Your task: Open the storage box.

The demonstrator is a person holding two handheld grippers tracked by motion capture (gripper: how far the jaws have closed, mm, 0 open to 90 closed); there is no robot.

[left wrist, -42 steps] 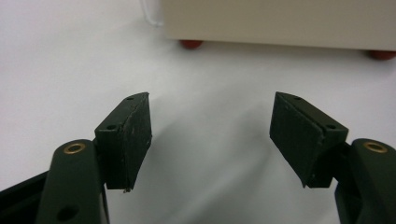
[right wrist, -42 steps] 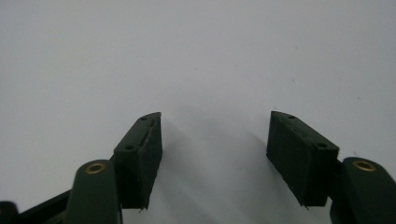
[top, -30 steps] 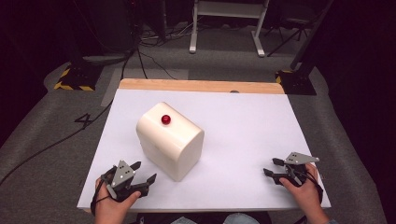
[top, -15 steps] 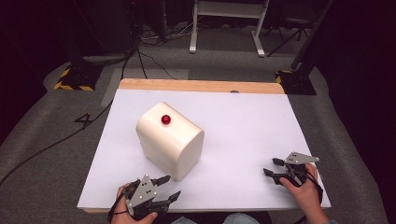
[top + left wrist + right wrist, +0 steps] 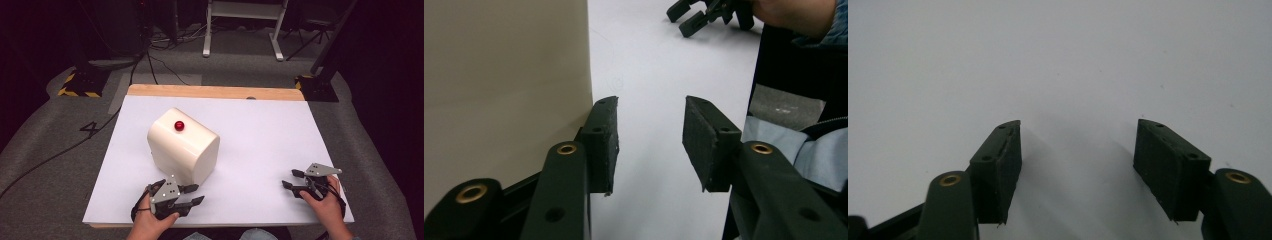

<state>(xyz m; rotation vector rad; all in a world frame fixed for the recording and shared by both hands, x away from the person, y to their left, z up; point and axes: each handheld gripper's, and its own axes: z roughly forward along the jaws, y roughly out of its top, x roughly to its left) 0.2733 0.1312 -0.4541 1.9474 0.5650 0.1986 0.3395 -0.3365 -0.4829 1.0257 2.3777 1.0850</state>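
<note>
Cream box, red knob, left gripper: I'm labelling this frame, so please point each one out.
Cream box (image 5: 172, 145): high view, its sloping top face.
Red knob (image 5: 179, 125): high view, middle of the ball.
Left gripper (image 5: 196, 195): high view, between its fingertips.

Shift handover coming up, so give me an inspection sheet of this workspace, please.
Surface: white table top, wooden strip along its far edge.
Job's things: cream box with a red knob on top.
Clutter: nothing seen.
Grippers: left claw beside the box's near end, jaws just been closing, nothing between them; right claw open, empty.
Cables: black cables on the floor.
Surroundings: grey carpet, white stand legs, hazard tape.
</note>
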